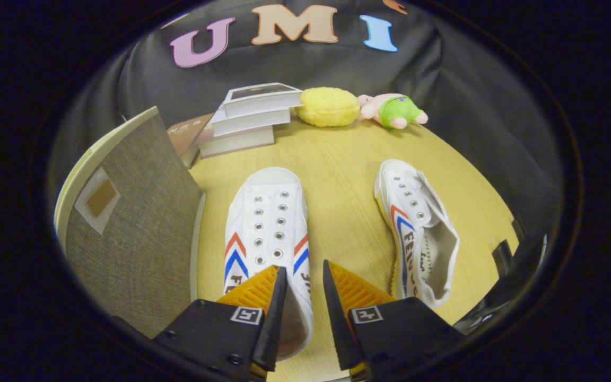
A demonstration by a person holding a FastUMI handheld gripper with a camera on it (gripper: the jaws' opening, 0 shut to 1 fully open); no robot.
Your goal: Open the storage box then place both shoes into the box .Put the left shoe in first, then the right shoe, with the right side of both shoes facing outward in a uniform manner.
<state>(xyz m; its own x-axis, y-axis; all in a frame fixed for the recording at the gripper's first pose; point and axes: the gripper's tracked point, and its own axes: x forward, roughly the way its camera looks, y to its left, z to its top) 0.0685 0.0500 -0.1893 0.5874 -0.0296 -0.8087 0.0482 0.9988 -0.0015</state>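
A: Where is the claw (304, 276) just now?

B: Low over the near end of the wooden table (342, 185), its fingers parted with a narrow gap between them. They straddle the right side wall of the near shoe's opening, but I cannot tell that either finger presses on it, so the claw holds nothing I can vouch for.

A: Which shoe is that?

B: The white canvas sneaker on the left (268, 233), toe pointing away, lace holes empty, red and blue chevrons on both flanks. Its heel end runs under the fingers.

A: And the other one?

B: The second white sneaker (417, 233) lies to the right, well apart from the first, tipped over so its inside shows.

A: The storage box?

B: A grey fabric-covered storage box (130, 233) stands at the left, just beside the left sneaker, with a square patch on its face.

A: Anything farther back?

B: A stack of books (247, 122) at the far left, a yellow plush (328, 106) next to it, and a pink plush toy in green (393, 110) to the right.
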